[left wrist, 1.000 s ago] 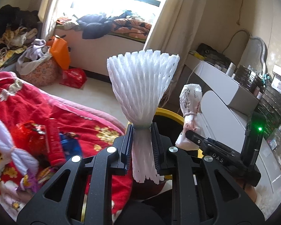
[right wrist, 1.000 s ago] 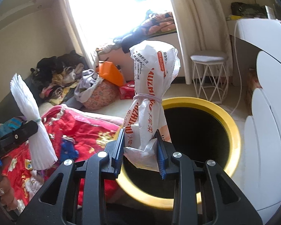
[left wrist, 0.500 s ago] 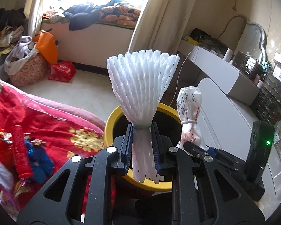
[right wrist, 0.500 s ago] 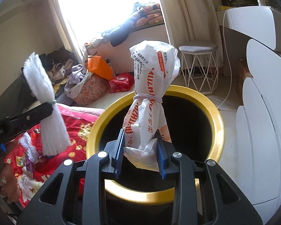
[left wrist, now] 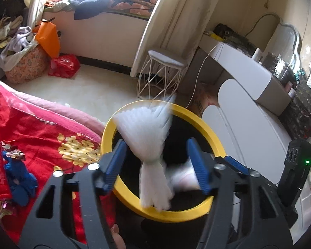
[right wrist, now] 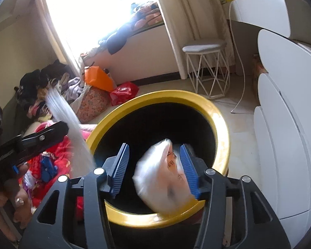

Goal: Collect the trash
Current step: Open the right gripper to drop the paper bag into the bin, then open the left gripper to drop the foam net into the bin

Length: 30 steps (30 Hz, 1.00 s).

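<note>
Opening wide over the yellow-rimmed bin [left wrist: 177,212], the left gripper [left wrist: 157,161] has its blue pads apart and touching nothing, with the white foam fruit net [left wrist: 147,145] blurred in the gap between them, nearer the left pad and above the bin's dark mouth. Over on the right gripper [right wrist: 155,166] the jaws are opening too, and the tied plastic bag [right wrist: 161,178] sits blurred between the pads, close against the right-hand one, just inside the bin's near rim.
</note>
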{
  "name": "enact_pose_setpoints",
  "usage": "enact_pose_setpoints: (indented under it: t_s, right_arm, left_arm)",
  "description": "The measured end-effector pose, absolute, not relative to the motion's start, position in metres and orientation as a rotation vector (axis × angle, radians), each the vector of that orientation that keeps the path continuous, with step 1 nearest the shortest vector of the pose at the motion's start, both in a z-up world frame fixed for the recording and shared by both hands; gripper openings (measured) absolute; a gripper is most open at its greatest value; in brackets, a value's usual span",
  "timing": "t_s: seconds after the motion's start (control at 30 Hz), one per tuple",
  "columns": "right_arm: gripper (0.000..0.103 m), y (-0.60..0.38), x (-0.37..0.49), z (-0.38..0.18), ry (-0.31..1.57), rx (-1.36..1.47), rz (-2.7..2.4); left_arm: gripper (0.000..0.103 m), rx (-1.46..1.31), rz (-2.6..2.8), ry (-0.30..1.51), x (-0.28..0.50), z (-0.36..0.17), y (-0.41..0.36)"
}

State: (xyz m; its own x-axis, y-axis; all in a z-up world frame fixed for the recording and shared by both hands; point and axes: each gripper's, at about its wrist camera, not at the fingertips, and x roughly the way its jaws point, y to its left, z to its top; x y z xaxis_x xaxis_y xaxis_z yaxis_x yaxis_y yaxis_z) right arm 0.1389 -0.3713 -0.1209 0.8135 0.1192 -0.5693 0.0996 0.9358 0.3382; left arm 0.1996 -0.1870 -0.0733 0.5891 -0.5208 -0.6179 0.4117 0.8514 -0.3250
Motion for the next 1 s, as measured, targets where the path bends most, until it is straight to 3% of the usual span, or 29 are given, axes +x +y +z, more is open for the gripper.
enact_pose_setpoints:
  t_s: [0.07, 0.13, 0.23, 1.0]
  right_arm:
    - [0.058, -0.375, 0.136, -0.120, 0.603, 0.374, -0.005]
    - [0.061, -0.376, 0.133, -0.118, 0.585, 0.375, -0.020]
    - [0.065, -0.376, 0.130, -0.115, 0.562, 0.367, -0.026]
    - [0.072, -0.312, 0.117, -0.082, 0.483, 0.260, 0.107]
  left_arm:
    - [0.078, -0.161, -0.536, 0.758, 0.197, -0.072, -0.182]
    - [0.080, -0.166, -0.529, 0.746, 0.191, -0.068, -0.176]
    - [0.091, -0.163, -0.494, 0.728, 0.182, -0.064, -0.165]
    - [0.092, -0.187, -0.298, 0.579, 0.129, -0.025, -0.076]
